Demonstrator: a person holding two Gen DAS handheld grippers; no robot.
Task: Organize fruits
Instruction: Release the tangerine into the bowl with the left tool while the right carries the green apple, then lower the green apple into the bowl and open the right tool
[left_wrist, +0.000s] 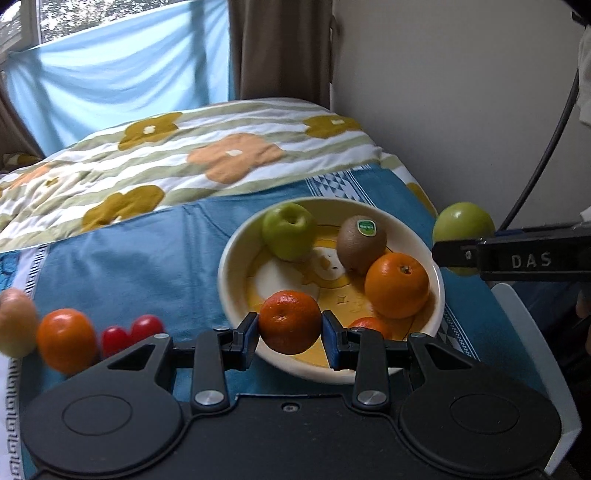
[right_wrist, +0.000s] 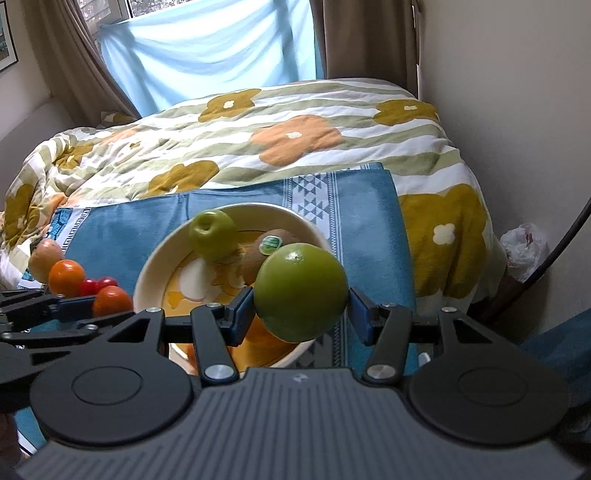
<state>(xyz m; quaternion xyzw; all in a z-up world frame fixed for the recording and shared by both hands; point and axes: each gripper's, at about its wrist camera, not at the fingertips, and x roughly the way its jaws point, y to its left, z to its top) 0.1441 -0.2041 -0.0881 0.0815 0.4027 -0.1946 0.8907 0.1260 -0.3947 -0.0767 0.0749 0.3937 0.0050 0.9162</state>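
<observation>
From the left wrist view, the left tongs (left_wrist: 290, 325) hold a mandarin (left_wrist: 290, 321) between the blue pads, over the near rim of the bowl (left_wrist: 236, 254). The bowl stands on a blue cloth (left_wrist: 129, 254) on the bed and already keeps a green apple (left_wrist: 290, 230), a kiwi (left_wrist: 362, 243), an orange (left_wrist: 397, 286) and one more small orange fruit, half hidden behind the right finger. Left of the bowl, on the cloth, wait another orange fruit (left_wrist: 66, 339), two red tomatoes (left_wrist: 131, 334) and a brownish fruit (left_wrist: 14, 321) at the edge. At the right, the right tongs (left_wrist: 461, 253) come in from the side with a second green apple (left_wrist: 463, 229).

To do this step well, I think the left tongs should go forward and down to the free yellow floor in the middle of the bowl and let go only when the mandarin is low, so it does not roll or knock the others.

From the right wrist view, the right tongs (right_wrist: 301, 312) hold the big apple (right_wrist: 301, 291) above the near right part of the bowl (right_wrist: 147, 273); I cannot tell how firm the grip on its right side is. The left tongs (right_wrist: 74, 306) are seen at the left with the mandarin (right_wrist: 110, 301). Both arrive together, so it seems better that one releases first. The apple is heavy and round; it should be put in the gap near the kiwi (right_wrist: 264, 251), not dropped.
</observation>
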